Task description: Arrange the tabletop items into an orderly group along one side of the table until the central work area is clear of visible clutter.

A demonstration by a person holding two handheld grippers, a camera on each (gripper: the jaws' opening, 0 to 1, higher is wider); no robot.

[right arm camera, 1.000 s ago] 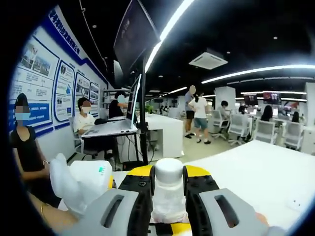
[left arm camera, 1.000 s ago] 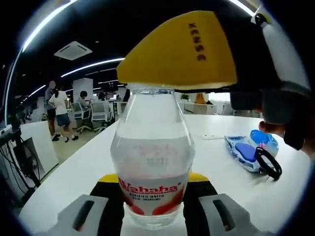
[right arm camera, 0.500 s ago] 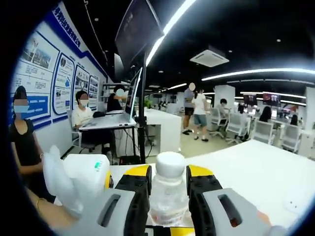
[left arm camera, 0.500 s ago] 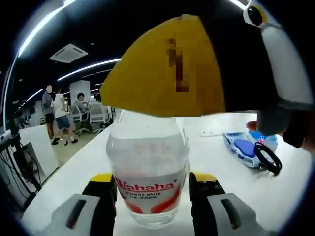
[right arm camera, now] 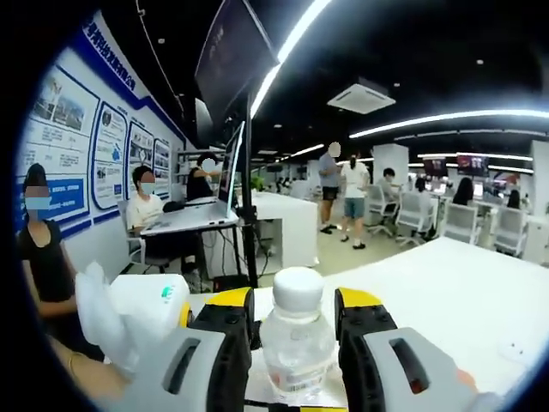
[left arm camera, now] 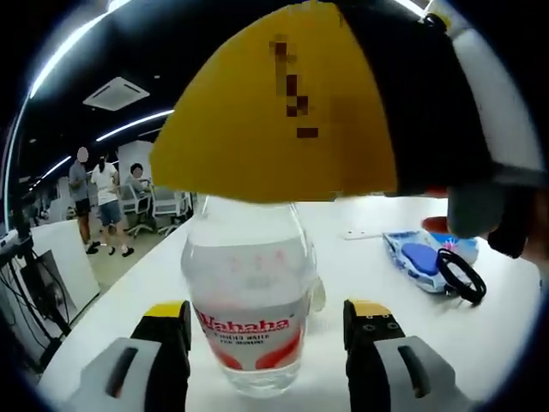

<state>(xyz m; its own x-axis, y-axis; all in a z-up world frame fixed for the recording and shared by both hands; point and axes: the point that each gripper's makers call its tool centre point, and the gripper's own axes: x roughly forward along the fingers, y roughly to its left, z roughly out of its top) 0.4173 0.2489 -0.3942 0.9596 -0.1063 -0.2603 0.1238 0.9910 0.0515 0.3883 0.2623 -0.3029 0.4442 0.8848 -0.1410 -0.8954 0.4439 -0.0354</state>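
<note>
L gripper (left arm camera: 266, 356) jaws wide, clear of bottle (left arm camera: 249, 300) | R gripper (right arm camera: 296, 339) jaws apart, flanking bottle neck

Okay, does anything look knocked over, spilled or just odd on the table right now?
Nothing spilled or tipped. The Wahaha water bottle stands upright on the white table, with the left gripper open around it. Off to the side, a blue packet and a black ring lie loose, not yet grouped.

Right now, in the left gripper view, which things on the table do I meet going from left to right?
Bottle → blue pouch → black ring.
</note>
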